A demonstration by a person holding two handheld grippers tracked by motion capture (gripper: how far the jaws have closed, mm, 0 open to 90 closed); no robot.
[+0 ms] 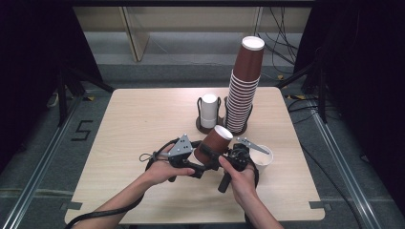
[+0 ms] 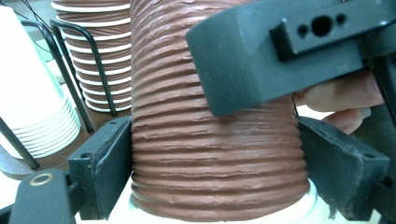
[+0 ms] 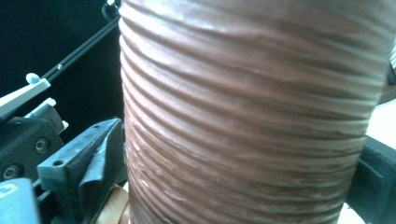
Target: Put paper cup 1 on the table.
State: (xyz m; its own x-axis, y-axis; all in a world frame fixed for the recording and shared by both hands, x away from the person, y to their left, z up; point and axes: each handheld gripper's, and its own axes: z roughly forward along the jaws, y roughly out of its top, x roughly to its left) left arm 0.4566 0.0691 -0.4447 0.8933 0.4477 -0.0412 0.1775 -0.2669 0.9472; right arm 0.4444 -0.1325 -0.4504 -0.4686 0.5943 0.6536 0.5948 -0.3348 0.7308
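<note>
At lower centre of the high view, the ribbed brown cup (image 1: pixel 213 144) is clamped by the left gripper (image 1: pixel 203 160) while the right gripper (image 1: pixel 228 155) is slackened around it, so it could be crushed or tipped.

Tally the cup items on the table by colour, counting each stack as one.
Brown: 2, the tall brown stack and the single brown cup between the grippers.
White: 2, the white stack in the wire holder and the lone white cup at right.
Total: 4
</note>
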